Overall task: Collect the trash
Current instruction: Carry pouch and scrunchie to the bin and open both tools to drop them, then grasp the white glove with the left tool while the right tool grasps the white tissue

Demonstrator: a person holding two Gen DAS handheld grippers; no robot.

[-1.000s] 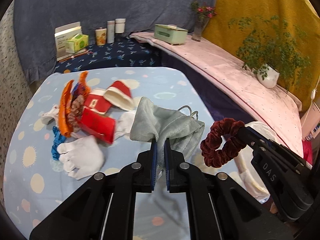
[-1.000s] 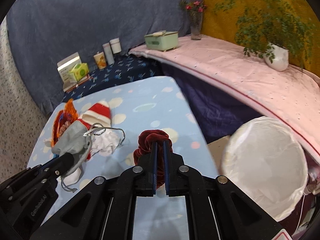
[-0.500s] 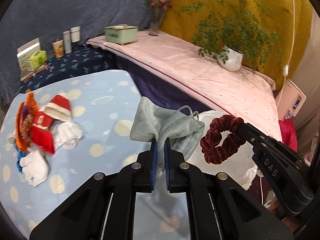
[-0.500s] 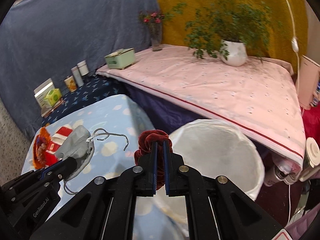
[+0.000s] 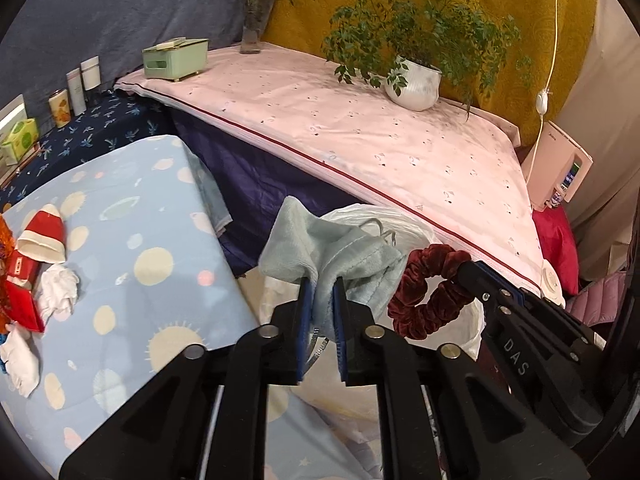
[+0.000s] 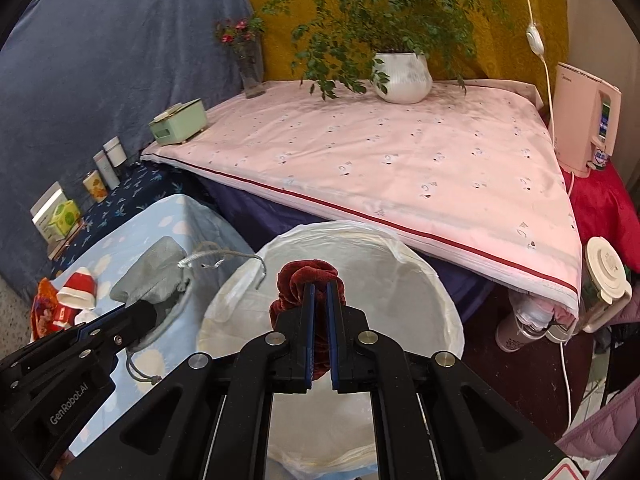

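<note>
My left gripper (image 5: 322,288) holds a grey-green drawstring pouch (image 5: 340,252) up over the white-lined trash bin (image 5: 376,216). Its jaws are opening, with the cloth still between the pads. My right gripper (image 6: 320,286) grips a dark red velvet scrunchie (image 6: 308,276) above the bin's open mouth (image 6: 420,264); those jaws are also easing apart around it. From the left wrist, the scrunchie (image 5: 424,308) hangs off the right gripper (image 5: 466,270) just beside the pouch. From the right wrist, the pouch (image 6: 156,276) and left gripper (image 6: 144,312) sit over the bin's left rim.
On the blue dotted table (image 5: 132,264) to the left lie a red-and-white hat (image 5: 40,236), crumpled white tissue (image 5: 58,288) and other red and orange scraps. A pink-covered surface (image 6: 400,160) behind the bin carries a potted plant (image 6: 400,76), a green box (image 6: 180,122) and a vase (image 6: 252,68).
Both grippers have swung right, off the blue table and over the bin, carrying the pouch and scrunchie. The left jaws stand slightly wider than before.
</note>
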